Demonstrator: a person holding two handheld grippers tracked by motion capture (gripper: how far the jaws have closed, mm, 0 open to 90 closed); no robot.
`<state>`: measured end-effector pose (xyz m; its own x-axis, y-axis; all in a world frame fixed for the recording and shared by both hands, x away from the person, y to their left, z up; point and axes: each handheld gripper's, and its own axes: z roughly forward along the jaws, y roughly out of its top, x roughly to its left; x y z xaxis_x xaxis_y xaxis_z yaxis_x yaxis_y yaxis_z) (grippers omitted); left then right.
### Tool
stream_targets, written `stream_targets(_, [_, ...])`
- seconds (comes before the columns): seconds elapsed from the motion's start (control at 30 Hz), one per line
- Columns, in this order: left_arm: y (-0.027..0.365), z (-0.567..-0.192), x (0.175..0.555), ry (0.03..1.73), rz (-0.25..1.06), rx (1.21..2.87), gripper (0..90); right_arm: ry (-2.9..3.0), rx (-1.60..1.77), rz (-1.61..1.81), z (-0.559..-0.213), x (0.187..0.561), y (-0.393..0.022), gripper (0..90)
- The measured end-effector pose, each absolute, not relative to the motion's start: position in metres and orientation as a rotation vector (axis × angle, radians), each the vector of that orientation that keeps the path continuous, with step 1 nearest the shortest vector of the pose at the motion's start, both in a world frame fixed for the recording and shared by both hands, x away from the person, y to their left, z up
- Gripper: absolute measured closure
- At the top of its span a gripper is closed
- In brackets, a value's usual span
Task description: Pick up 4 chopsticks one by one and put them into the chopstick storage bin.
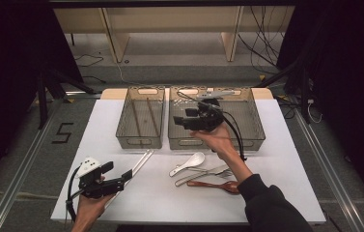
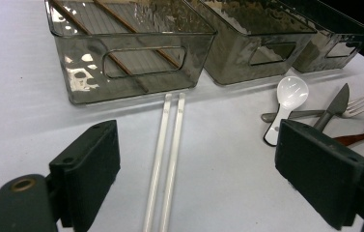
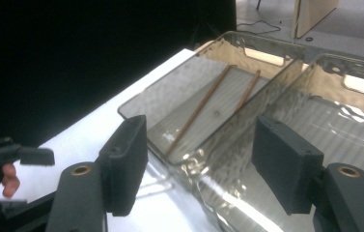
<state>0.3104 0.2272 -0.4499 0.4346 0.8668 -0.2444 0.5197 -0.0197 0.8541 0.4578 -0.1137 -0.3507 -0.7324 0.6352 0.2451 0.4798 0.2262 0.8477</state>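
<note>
The right gripper [image 1: 182,121] hovers over the right bin [image 1: 252,126], jaws apart with nothing between them. The left gripper [image 1: 127,175] rests low on the table [image 1: 276,159], jaws spread wide astride the white chopsticks [image 2: 166,159], not touching them. Two brown chopsticks [image 1: 143,118] lie in the left bin [image 1: 121,126].

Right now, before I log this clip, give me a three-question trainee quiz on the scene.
1. True or false: the left gripper grips the white chopsticks.
2. What lies in the narrow bin?
A) brown chopsticks
B) forks
C) spoons
3. Which white utensil lies on the table beside the fork?

Key: 1 false, its jaws stand open around them. 2 A. 3 the white spoon.
</note>
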Motion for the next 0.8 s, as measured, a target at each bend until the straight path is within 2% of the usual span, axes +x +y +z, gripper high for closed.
stream_targets(0.8, [0.227,-0.451,0.317,1.278,0.454,1.728,15.6,2.287,1.06,1.534,-0.379,0.392,-0.185,33.9])
